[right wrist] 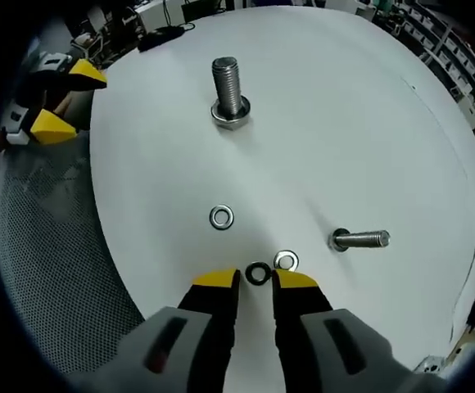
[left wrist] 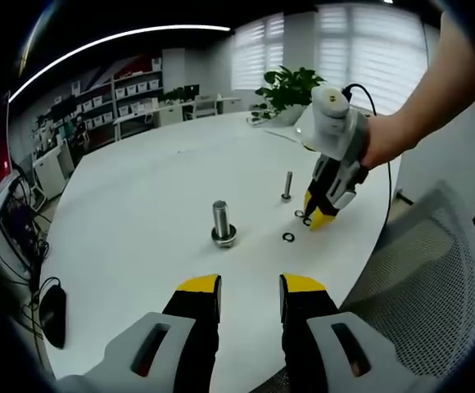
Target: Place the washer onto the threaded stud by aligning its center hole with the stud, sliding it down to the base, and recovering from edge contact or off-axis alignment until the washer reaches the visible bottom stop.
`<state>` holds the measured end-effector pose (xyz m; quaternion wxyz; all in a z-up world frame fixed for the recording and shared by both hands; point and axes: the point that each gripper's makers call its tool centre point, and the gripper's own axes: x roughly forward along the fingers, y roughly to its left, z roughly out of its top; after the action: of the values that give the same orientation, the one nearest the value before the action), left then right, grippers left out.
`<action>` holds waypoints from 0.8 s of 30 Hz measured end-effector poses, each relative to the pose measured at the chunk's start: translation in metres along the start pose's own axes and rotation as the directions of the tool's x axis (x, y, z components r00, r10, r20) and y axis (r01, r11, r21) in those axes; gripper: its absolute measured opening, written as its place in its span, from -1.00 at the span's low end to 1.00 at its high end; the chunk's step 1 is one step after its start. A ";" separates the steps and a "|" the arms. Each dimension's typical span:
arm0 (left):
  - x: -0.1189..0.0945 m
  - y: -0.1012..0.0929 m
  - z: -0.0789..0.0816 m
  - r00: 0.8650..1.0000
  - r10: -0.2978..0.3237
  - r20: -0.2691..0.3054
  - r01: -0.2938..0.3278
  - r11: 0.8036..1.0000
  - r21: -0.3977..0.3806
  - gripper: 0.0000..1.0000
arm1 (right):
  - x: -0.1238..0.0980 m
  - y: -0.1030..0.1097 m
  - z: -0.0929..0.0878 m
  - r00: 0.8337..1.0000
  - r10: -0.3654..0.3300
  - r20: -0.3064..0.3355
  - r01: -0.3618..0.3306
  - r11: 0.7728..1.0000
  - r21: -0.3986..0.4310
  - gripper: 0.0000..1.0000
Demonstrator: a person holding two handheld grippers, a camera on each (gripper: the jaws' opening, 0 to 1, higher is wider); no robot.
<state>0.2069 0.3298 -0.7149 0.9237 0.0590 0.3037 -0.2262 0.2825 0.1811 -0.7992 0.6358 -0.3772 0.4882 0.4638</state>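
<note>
A large threaded stud (left wrist: 223, 223) (right wrist: 229, 90) stands upright on its hex base on the round white table (left wrist: 139, 213) (right wrist: 344, 123). A thinner stud (left wrist: 287, 186) (right wrist: 359, 239) stands to one side of it. In the right gripper view, a dark washer (right wrist: 257, 273) lies on the table just ahead of the gap of my right gripper (right wrist: 256, 282) (left wrist: 318, 218), whose jaws stand open and apart from it. A silver washer (right wrist: 286, 260) lies beside it, and another (right wrist: 221, 217) (left wrist: 288, 237) lies farther out. My left gripper (left wrist: 250, 286) (right wrist: 53, 102) hovers open and empty at the table edge.
A grey mesh chair (left wrist: 434, 270) (right wrist: 49, 246) stands by the table edge beside the grippers. A black mouse (left wrist: 53, 315) lies near the left rim. A potted plant (left wrist: 291, 86) stands at the far side. A person's hand (left wrist: 393, 135) holds the right gripper.
</note>
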 end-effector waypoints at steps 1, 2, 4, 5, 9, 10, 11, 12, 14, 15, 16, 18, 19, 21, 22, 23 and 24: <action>0.000 0.000 0.000 1.000 -0.001 -0.001 0.001 1.000 0.000 -0.47 | 0.000 0.001 0.000 1.000 0.003 -0.005 -0.003 1.000 -0.006 -0.64; 0.000 -0.001 0.000 1.000 -0.003 -0.001 0.003 1.000 0.001 -0.47 | 0.000 0.001 0.000 1.000 0.003 -0.010 -0.004 1.000 -0.008 -0.64; 0.000 -0.001 0.000 1.000 -0.002 0.002 0.002 1.000 0.002 -0.47 | 0.001 0.000 0.001 1.000 0.008 -0.016 -0.008 1.000 0.000 -0.64; -0.001 -0.001 0.000 1.000 -0.002 0.002 0.002 1.000 0.001 -0.47 | 0.001 -0.001 0.001 1.000 0.013 -0.026 -0.012 1.000 0.006 -0.64; -0.001 -0.001 0.000 1.000 0.000 0.004 0.000 1.000 0.000 -0.47 | 0.002 0.000 -0.001 0.998 0.011 -0.065 -0.015 0.999 -0.052 -0.65; -0.001 0.000 0.000 1.000 0.002 0.002 -0.002 1.000 0.000 -0.47 | 0.002 0.000 -0.001 0.997 0.011 -0.071 -0.015 0.998 -0.056 -0.65; -0.001 0.000 0.000 1.000 0.003 0.002 -0.003 1.000 0.000 -0.47 | 0.002 0.000 -0.001 0.997 0.012 -0.073 -0.016 0.998 -0.058 -0.65; -0.001 0.000 0.000 1.000 0.003 0.003 -0.003 1.000 -0.002 -0.47 | 0.001 0.000 -0.001 0.997 0.015 -0.074 -0.019 0.998 -0.060 -0.65; -0.001 0.000 0.000 1.000 0.004 0.002 -0.004 1.000 -0.001 -0.47 | 0.001 0.000 -0.002 0.997 0.026 -0.067 -0.032 0.996 -0.086 -0.65; -0.001 0.000 0.000 1.000 0.004 0.000 -0.004 1.000 -0.001 -0.47 | 0.001 0.000 -0.003 0.998 0.031 -0.060 -0.037 0.993 -0.109 -0.65; -0.001 0.000 0.000 1.000 0.004 0.001 -0.004 1.000 -0.001 -0.47 | 0.001 0.000 -0.002 0.998 0.038 -0.051 -0.046 0.988 -0.150 -0.64; -0.001 0.000 0.001 1.000 0.005 0.003 -0.005 1.000 -0.001 -0.47 | 0.001 0.000 -0.004 0.998 0.045 -0.046 -0.053 0.983 -0.174 -0.65; -0.001 0.000 0.001 1.000 0.005 0.003 -0.005 1.000 -0.003 -0.47 | 0.001 0.000 -0.004 0.998 0.047 -0.044 -0.054 0.983 -0.176 -0.65; -0.001 0.001 0.001 1.000 0.006 0.003 -0.006 1.000 -0.002 -0.47 | 0.001 0.000 -0.003 0.998 0.048 -0.047 -0.056 0.981 -0.183 -0.65; -0.001 0.001 0.000 1.000 0.007 0.001 -0.007 1.000 -0.001 -0.47 | 0.001 0.000 -0.003 0.998 0.048 -0.049 -0.056 0.981 -0.184 -0.65; -0.001 0.001 0.000 1.000 0.008 0.000 -0.008 1.000 -0.002 -0.47 | 0.001 0.000 -0.003 0.997 0.047 -0.053 -0.057 0.981 -0.187 -0.66; 0.000 0.002 0.000 1.000 0.009 -0.001 -0.009 1.000 -0.004 -0.47 | 0.001 -0.001 -0.003 0.997 0.045 -0.057 -0.055 0.980 -0.192 -0.67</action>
<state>0.2075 0.3315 -0.7148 0.9246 0.0587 0.3044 -0.2214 0.2829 0.1785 -0.8008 0.5712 -0.4369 0.4667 0.5148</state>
